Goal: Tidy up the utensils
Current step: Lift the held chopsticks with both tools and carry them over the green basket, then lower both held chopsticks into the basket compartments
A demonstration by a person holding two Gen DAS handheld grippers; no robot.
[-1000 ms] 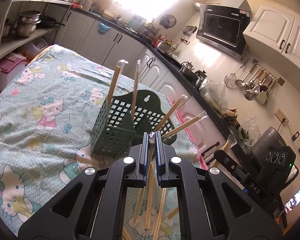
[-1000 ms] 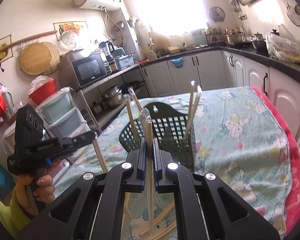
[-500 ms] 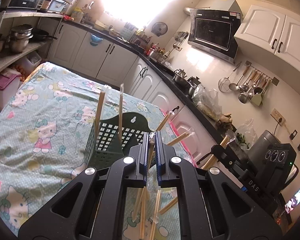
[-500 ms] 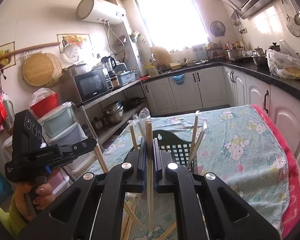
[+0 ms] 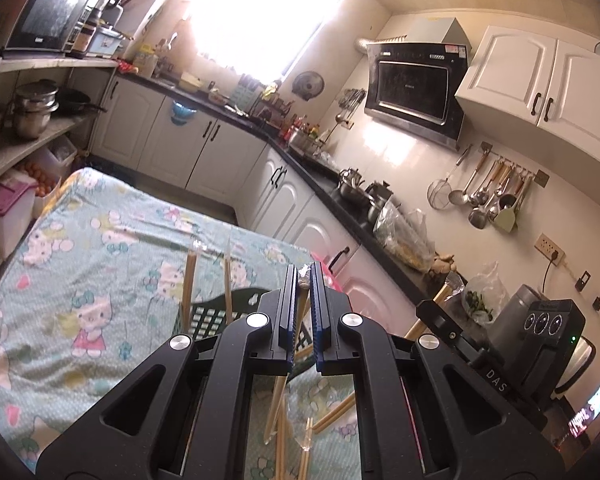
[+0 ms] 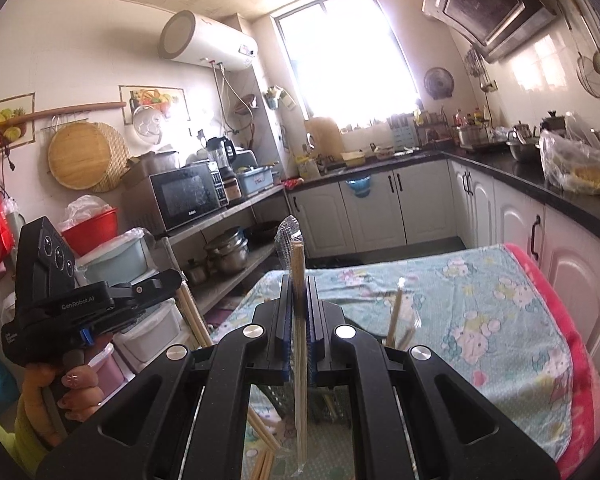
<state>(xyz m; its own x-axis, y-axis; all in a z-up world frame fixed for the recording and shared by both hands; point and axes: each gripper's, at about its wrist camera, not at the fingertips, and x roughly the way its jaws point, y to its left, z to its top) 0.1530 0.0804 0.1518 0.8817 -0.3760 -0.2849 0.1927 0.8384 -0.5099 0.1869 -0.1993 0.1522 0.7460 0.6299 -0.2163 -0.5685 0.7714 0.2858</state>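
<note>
We log a green slotted basket (image 5: 204, 316) standing on the counter (image 5: 80, 280), which is covered by a cartoon-cat cloth. Two wrapped chopstick pairs (image 5: 188, 284) stand upright in it. In the left wrist view, most of the basket is hidden behind the gripper body.

The left gripper (image 5: 305, 292) is clamped on a wrapped chopstick pair (image 5: 278, 408), held above the counter near the basket. The right gripper (image 6: 299, 300) is clamped on another wrapped pair (image 6: 300, 380), held upright.

Only the left view shows loose chopsticks (image 5: 334, 412) lying on the cloth below the gripper. Only the right view shows the hand (image 6: 76, 392) carrying the left gripper, and the microwave (image 6: 188, 196) on its shelf.
</note>
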